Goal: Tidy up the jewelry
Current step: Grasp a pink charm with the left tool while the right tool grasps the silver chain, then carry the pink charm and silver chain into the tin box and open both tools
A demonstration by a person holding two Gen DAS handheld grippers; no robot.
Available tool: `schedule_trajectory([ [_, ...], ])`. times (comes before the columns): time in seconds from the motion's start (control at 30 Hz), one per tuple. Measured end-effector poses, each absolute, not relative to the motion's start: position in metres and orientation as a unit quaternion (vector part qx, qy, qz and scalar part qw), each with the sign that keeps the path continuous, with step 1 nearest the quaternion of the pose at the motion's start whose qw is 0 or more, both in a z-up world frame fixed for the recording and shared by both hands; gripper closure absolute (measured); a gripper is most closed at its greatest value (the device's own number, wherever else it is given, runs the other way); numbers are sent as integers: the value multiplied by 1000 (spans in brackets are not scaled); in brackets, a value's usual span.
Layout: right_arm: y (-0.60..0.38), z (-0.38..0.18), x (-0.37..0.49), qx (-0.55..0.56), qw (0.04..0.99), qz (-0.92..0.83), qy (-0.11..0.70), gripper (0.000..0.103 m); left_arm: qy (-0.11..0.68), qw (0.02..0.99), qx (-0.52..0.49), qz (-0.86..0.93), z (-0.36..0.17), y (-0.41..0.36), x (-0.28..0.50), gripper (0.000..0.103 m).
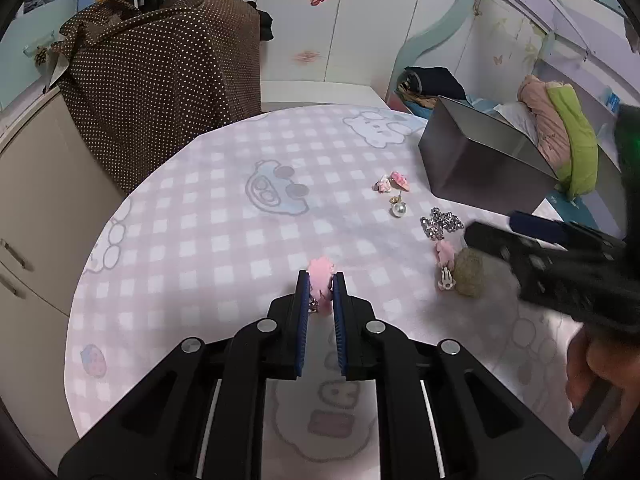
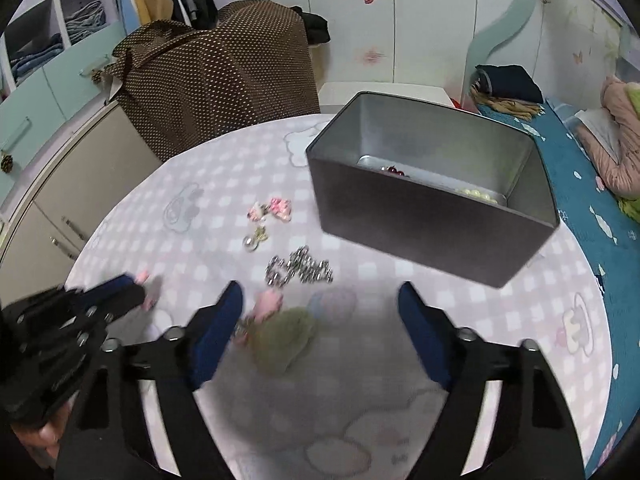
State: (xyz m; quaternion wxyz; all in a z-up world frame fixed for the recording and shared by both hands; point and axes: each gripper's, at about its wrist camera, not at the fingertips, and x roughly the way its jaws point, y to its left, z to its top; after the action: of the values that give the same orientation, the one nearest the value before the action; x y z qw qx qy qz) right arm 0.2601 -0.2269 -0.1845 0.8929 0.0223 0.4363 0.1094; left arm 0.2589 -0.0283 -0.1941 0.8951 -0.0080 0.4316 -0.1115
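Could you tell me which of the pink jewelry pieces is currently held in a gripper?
The fluffy pink piece clamped in the left gripper; the other pink pieces lie loose on the table.

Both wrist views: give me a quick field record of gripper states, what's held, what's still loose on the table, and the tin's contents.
left gripper: shut on pink fuzzy earring, just above the table
right gripper: jaws wide open, empty, over the green pom-pom piece
loose on table: pink flower pieces, pearl earring, silver chain, green pom-pom piece with pink clip
tin: open, upright, holds dark red beads and pale pearls
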Motion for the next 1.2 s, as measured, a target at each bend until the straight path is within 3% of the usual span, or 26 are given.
schedule_trajectory([
  [0.3, -217, -200, 284, 5, 886, 128, 447, 61, 434, 893, -11, -116, -195, -25, 255, 91],
  [0.43, -207, -201, 283, -30, 886, 140, 441, 91, 434, 893, -14, -116, -195, -23, 254, 91],
  [0.7, -212, -192, 278, -24, 889, 144, 433, 94, 429, 896, -17, -114, -189, -19, 252, 91],
  [1.2, -241, -121, 245, 20, 910, 177, 375, 94, 384, 913, -16, -137, -141, -27, 255, 91],
])
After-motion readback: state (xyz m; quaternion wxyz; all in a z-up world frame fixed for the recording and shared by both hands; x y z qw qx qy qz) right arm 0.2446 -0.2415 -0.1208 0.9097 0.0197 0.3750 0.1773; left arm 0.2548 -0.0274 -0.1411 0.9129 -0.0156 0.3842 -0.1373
